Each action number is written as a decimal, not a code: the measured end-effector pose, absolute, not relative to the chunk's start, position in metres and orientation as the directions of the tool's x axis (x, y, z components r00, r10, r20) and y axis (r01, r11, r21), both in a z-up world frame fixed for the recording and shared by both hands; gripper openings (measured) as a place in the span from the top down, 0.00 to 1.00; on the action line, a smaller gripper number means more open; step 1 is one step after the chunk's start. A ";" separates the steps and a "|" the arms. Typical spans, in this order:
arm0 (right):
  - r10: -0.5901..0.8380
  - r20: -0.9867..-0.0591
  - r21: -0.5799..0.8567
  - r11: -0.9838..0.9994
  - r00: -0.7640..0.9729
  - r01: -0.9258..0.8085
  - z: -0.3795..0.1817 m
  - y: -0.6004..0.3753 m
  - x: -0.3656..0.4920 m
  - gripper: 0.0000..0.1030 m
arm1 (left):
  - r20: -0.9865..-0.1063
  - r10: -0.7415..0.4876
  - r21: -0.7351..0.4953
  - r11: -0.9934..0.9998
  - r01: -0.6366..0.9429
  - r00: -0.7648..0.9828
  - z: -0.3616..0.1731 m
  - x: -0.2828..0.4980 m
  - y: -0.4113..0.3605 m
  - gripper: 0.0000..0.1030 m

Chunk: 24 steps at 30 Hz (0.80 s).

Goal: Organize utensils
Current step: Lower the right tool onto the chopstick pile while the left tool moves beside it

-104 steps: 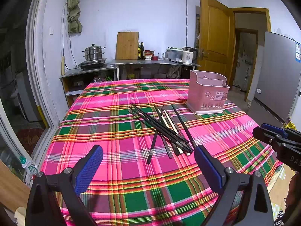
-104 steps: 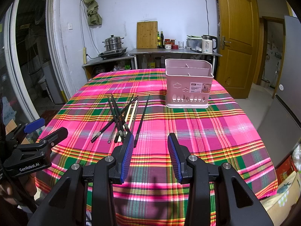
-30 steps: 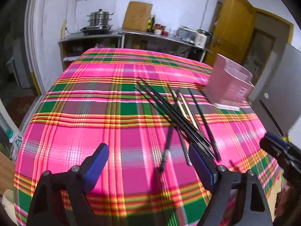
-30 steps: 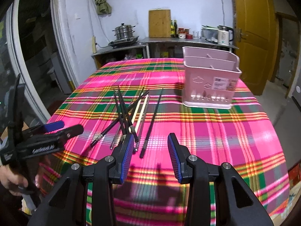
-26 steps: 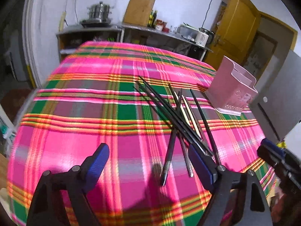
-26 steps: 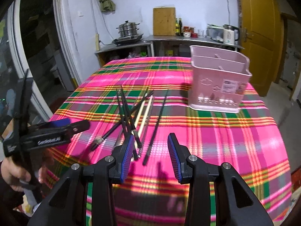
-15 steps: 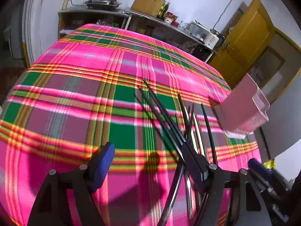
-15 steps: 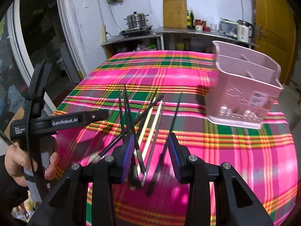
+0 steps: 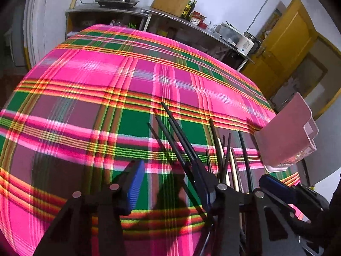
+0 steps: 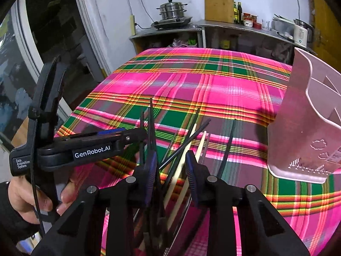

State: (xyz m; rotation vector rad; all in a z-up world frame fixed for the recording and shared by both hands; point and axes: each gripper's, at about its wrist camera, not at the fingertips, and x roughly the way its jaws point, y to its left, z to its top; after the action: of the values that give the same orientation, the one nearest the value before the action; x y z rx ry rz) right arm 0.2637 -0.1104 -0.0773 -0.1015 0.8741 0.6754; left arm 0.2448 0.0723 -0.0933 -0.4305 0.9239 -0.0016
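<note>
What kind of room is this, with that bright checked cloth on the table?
Most likely a home kitchen or dining corner. A stacked steamer pot sits on a burner on the metal counter, a wooden chopping board leans on the wall, and an electric kettle stands nearby.

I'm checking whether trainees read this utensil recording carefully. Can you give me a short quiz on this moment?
1. True or false: every chopstick in the pile of chopsticks on the tablecloth is black.
2. In the right wrist view, the pink utensil holder stands: A) left of the pile, B) right of the pile, C) on top of the pile.
3. What lies between the fingers of the right gripper?

Key
1. False: some are pale.
2. B.
3. Chopsticks, pale and black. The fingers have just been closing around them but do not visibly press on them yet.
</note>
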 end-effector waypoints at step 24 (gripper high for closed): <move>0.566 -0.752 0.245 0.716 0.338 -0.654 -0.085 -0.070 0.296 0.78 | -0.797 -0.164 -0.296 0.945 -0.139 0.581 -0.097 0.243 0.089 0.95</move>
State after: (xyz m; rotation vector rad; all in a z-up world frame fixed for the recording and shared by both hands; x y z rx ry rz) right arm 0.2964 -0.0700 -0.0849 -0.1069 0.9330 0.7970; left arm 0.2427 0.0892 -0.0969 -0.3456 0.9561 -0.0150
